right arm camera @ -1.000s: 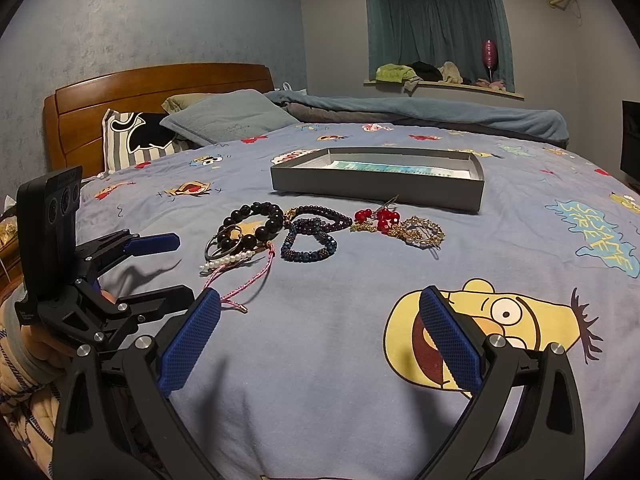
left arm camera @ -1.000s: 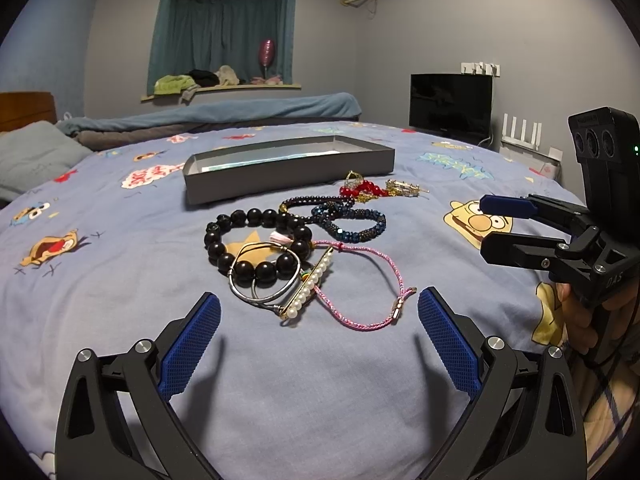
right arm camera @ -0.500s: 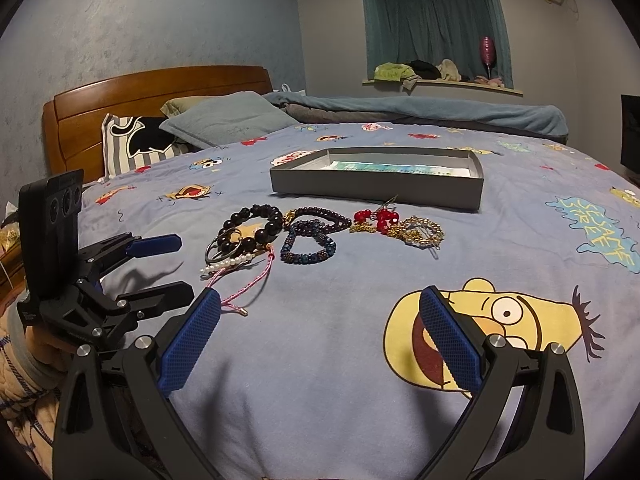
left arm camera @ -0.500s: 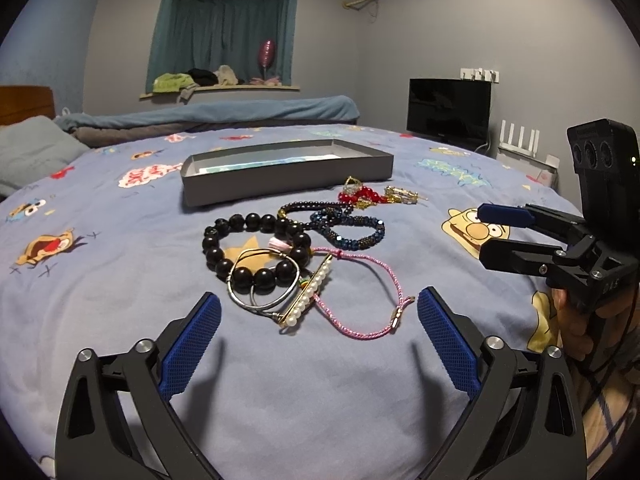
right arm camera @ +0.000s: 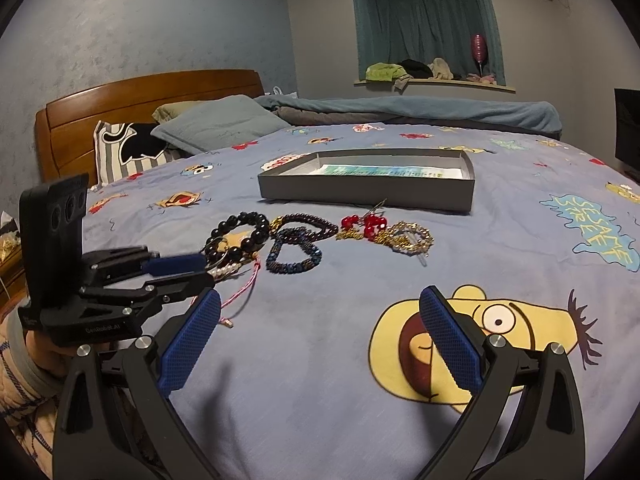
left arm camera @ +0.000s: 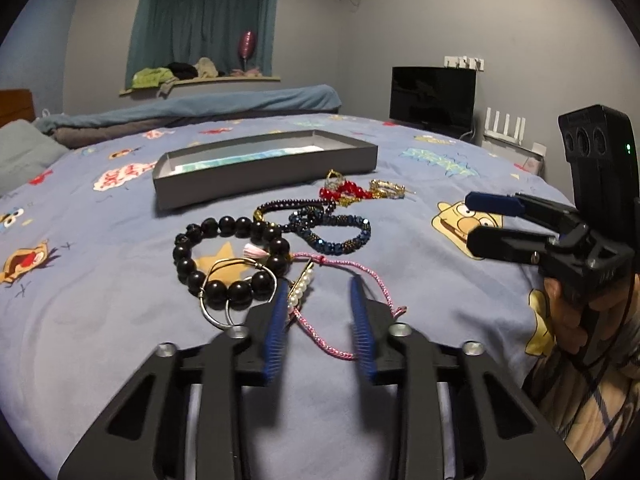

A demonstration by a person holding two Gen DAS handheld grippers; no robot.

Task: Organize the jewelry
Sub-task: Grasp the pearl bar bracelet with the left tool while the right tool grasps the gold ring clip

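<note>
Left gripper, lower centre, jaws half-closed around the pink braided cord bracelet without gripping it. Right gripper, lower frame, jaws wide apart, empty. Grey rectangular tray lies beyond.

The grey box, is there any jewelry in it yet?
No. The grey box shows only a pale liner; the bracelets lie on the bed in front.
</note>
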